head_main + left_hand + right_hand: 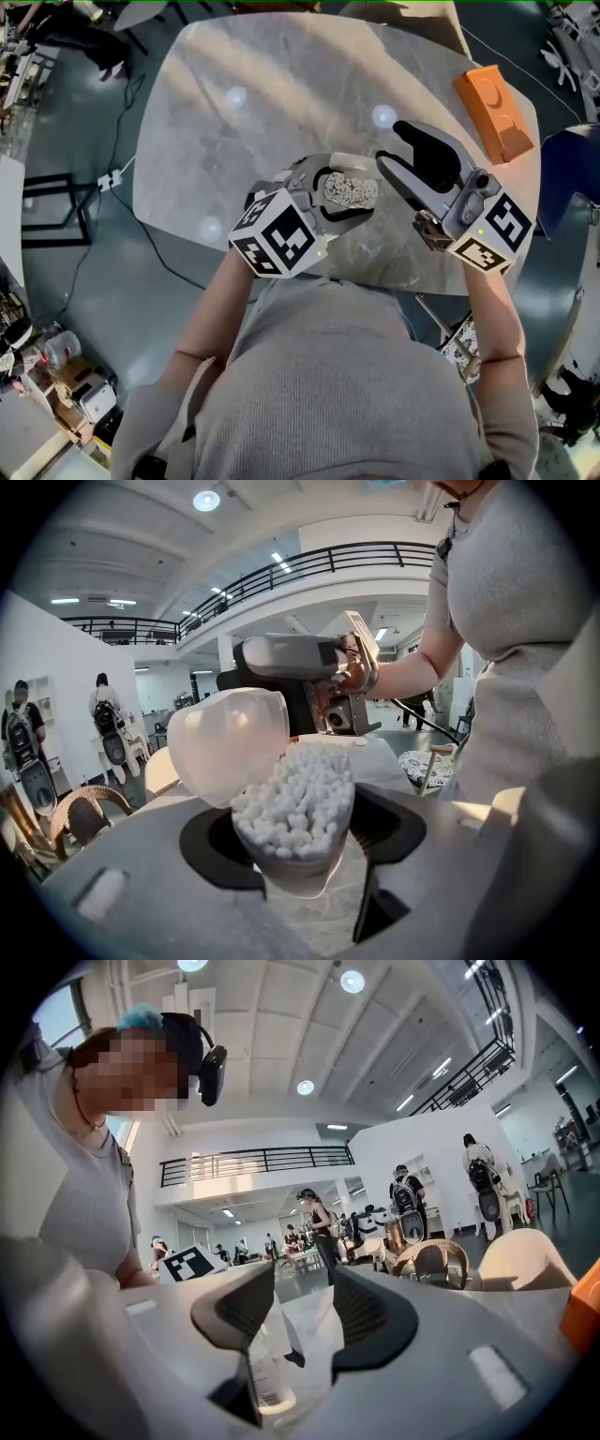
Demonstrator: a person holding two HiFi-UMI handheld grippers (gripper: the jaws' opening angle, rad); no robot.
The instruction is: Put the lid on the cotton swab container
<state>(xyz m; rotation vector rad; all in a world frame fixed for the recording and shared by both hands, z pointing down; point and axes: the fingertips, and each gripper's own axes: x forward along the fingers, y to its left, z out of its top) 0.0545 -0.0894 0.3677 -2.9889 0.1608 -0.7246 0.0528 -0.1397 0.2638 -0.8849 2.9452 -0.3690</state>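
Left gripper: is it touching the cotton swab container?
Touching. The left gripper view shows the left gripper closed on the cotton swab container, with both pads pressing its sides.

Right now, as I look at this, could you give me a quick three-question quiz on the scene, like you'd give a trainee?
1. True or false: the lid fully covers the cotton swab container.
2. The right tongs are: A) open, B) shut on the lid, C) shut on the container.
3. What do the left tongs hold?
Key: 1 false, the lid is tilted open; 2 A; 3 the cotton swab container.
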